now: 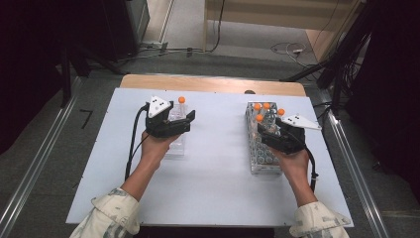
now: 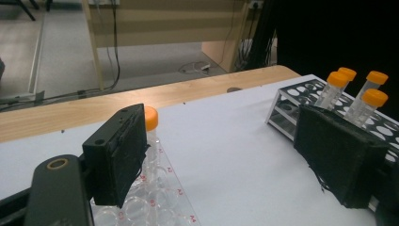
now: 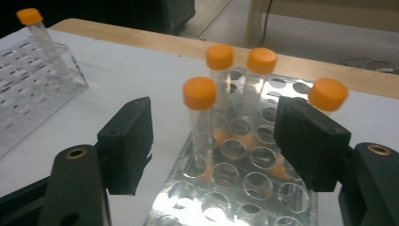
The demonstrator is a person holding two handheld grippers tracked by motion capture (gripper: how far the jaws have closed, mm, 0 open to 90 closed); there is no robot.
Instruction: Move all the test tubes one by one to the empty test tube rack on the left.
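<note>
My left gripper (image 1: 179,119) hovers over a clear plastic rack (image 1: 176,148), jaws open and nothing between them (image 2: 226,141). One orange-capped tube (image 1: 182,100) stands in that rack, just behind the left jaw (image 2: 150,118). Over a metal rack (image 1: 262,161), my right gripper (image 1: 270,131) is also open. Several orange-capped tubes (image 1: 266,106) stand in the metal rack's far end. In the right gripper view the nearest tube (image 3: 200,94) stands between the open jaws (image 3: 216,136), untouched by the pads (image 3: 308,136). Two more tubes (image 3: 262,60) stand behind it, and another (image 3: 328,94) shows past the right jaw.
The racks sit on a white board (image 1: 213,183) on a wooden table (image 1: 213,83). Bare board lies between the racks and toward the person. Cables (image 1: 292,48) lie on the floor beyond the table. Metal rails (image 1: 354,168) run along both sides.
</note>
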